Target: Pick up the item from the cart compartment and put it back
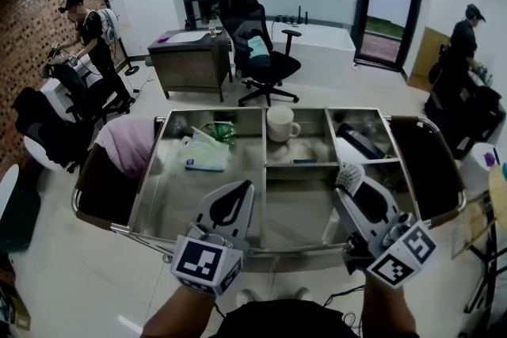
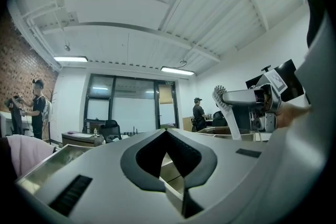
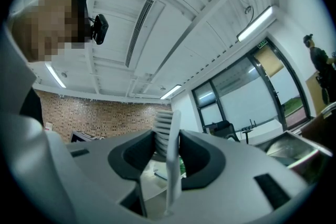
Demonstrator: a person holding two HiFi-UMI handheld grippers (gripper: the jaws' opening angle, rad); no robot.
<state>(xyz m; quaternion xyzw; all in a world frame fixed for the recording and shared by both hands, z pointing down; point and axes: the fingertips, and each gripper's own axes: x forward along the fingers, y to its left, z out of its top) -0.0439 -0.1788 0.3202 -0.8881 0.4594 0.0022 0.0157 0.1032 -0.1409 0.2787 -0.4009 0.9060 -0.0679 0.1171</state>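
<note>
1. Gripping a white brush point(image 3: 172, 165), the right gripper point(image 1: 353, 192) has its fingers clamped on the flat handle. In the right gripper view the handle stands upright between the dark pads, with the bristle head poking out above them.
2. In the head view that brush is in the lower right of the frame, held over the right side of the steel cart point(image 1: 146, 194), bristles at the far tip. I honestly can't tell which compartment it's over.
3. The left gripper point(image 1: 240, 187) is at lower centre-left, over the cart's near side. Its fingers are closed tip to tip with nothing between them; the left gripper view shows only an empty gap behind the touching tips.
4. Cart contents:
   - a white mug point(image 1: 281, 124) in the upper middle compartment
   - a white packet point(image 1: 204, 156) with something green behind it in the big left compartment
   - a dark item in the upper right compartment that I can't make out
5. A pink cloth point(image 1: 127, 142) hangs at the cart's left end, and a black bag point(image 1: 432, 162) at its right end.
6. A black office chair point(image 1: 265, 51) sits at top centre.
</note>
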